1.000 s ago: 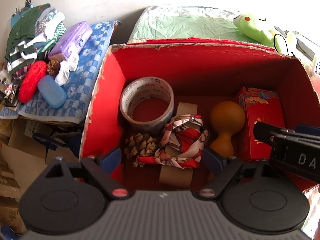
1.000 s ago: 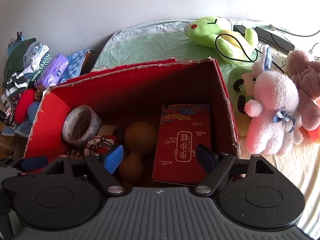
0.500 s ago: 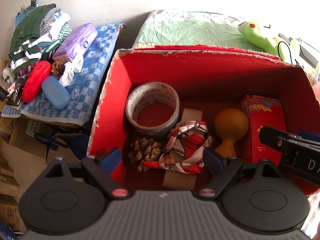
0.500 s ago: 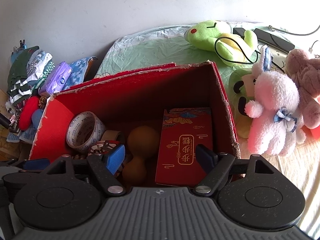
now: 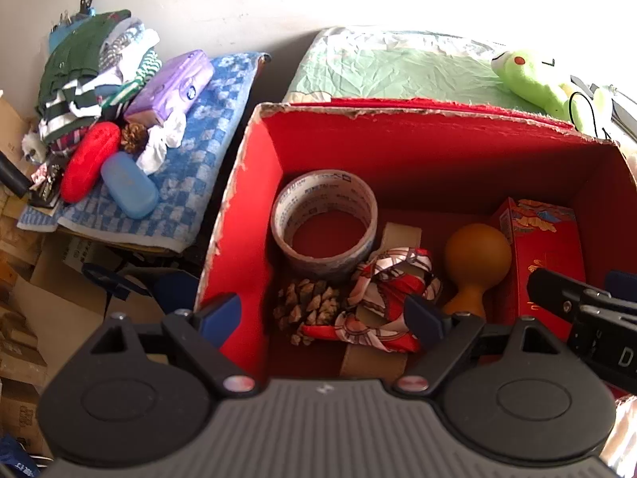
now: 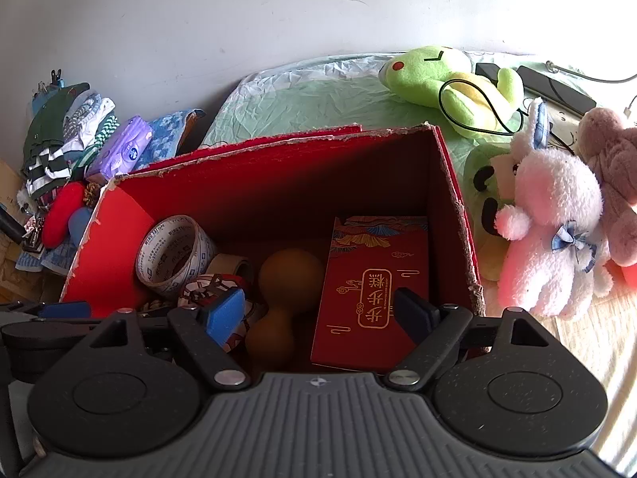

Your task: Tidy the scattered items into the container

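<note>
Both tongs, left (image 5: 324, 312) and right (image 6: 320, 312), hover open and empty over the red box (image 5: 418, 151), which holds tape roll (image 5: 324, 225), pinecone (image 5: 308, 306), gourd (image 5: 475, 263).

The left gripper (image 5: 322, 314) has a grey ribbed body at the bottom, flanked by two round black discs. Black angled link arms run forward from silver-red pivot screws to blue padded fingers (image 5: 221, 312). The right gripper (image 6: 320, 312) is built alike: grey ribbed body with a small star mark, speckled black discs, silver screws, triangular cut-outs and blue pads (image 6: 225, 312).
</note>
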The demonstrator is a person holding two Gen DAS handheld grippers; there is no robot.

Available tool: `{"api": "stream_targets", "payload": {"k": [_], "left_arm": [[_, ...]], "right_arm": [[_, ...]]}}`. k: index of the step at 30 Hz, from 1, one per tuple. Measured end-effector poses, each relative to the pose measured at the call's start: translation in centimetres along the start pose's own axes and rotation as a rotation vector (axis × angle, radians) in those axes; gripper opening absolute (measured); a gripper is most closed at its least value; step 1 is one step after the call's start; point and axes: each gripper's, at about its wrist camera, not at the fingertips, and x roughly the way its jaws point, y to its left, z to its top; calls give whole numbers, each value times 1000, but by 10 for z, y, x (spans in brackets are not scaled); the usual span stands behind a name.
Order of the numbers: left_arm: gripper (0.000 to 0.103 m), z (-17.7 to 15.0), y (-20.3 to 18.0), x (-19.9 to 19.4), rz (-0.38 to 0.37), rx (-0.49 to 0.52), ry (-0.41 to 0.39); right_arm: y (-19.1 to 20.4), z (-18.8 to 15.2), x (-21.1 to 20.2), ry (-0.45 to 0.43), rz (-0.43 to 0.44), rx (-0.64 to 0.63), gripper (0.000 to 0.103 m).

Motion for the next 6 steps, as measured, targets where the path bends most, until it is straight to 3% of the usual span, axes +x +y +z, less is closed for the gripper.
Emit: {"api": "stream_targets", "payload": {"k": [6], "left_arm": [[88,-1,-1,-2,16,7,-14]], "right_arm": [[1,-1,0,-4,-5,-6,85]]}}
